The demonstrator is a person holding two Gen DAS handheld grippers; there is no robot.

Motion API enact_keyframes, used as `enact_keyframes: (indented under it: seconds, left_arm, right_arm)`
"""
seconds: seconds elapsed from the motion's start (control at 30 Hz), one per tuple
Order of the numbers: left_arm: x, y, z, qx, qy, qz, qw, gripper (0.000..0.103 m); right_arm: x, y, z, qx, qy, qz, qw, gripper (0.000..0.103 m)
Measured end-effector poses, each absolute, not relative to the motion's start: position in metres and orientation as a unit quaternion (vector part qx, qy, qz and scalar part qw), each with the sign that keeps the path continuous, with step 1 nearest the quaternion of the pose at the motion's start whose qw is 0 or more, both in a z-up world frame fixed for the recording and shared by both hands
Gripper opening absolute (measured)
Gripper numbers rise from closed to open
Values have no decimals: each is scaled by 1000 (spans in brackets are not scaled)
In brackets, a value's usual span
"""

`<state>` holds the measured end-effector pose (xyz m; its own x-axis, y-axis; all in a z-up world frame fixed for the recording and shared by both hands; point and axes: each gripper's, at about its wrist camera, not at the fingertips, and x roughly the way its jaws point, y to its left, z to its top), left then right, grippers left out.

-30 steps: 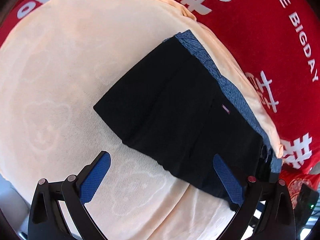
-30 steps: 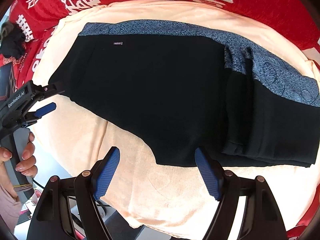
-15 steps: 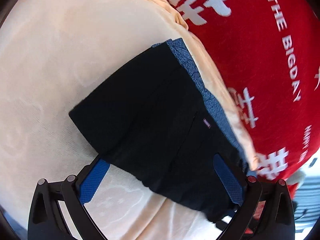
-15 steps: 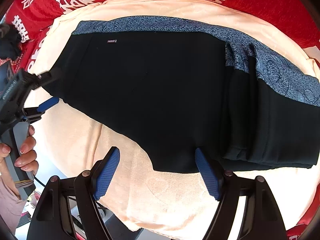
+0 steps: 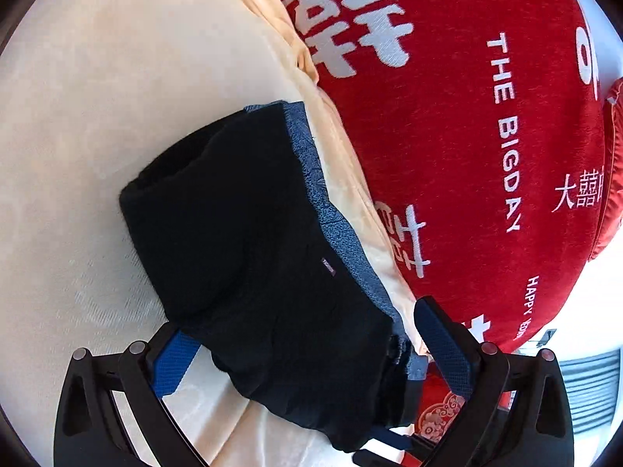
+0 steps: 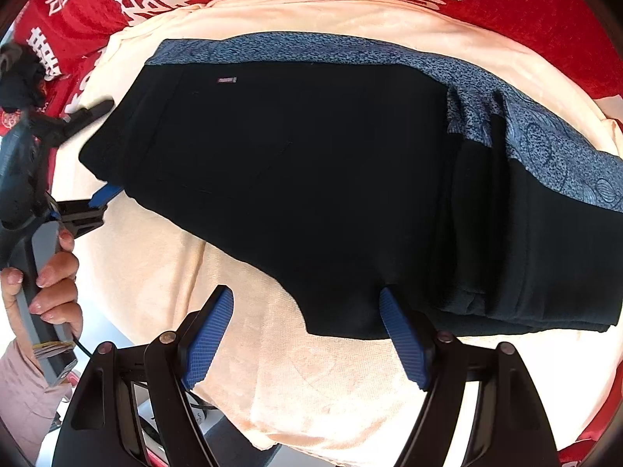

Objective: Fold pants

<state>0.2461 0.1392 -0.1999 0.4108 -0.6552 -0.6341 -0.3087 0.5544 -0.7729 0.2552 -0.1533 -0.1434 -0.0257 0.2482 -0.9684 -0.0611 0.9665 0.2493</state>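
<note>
Around the pants' (image 5: pixel 253 257) end, the left tool (image 5: pixel 311 344) stands wide — unclamped.

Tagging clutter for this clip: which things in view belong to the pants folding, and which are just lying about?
Part of the job:
black pants
left claw
right claw
peach towel underneath

Lying about:
red blanket
dark bundle at the far left

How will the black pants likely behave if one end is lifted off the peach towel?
The black pants look soft and already lie in stacked layers at one end, so they would probably droop and partly unfold. Lying on the fuzzy peach towel, they seem more apt to drag than slide. Likely light.
</note>
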Motion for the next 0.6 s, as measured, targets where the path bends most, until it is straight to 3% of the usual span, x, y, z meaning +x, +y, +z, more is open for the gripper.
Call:
enact_keyframes:
  seconds: [0.13,0.23,0.27,0.4,0.6]
  left_arm:
    - [252,140,-215,-448,558,-80,694,97]
    - [257,127,-202,-357,590,-23,723,58]
    - [258,119,-197,-303,600,-8,741,39]
    - [259,82,-176,-132,589,-6,797,36]
    - [239,12,-152,130,502,-31,854,35]
  right_arm:
    - [258,-155,-139,70,698,122,702,80]
    - [264,-158,-132,71,689,133,708,80]
    - [267,-160,-128,73,687,136,710,80]
    - [296,-172,-111,84,677,144,717,80]
    - [366,-165,-91,140,677,182,699,80]
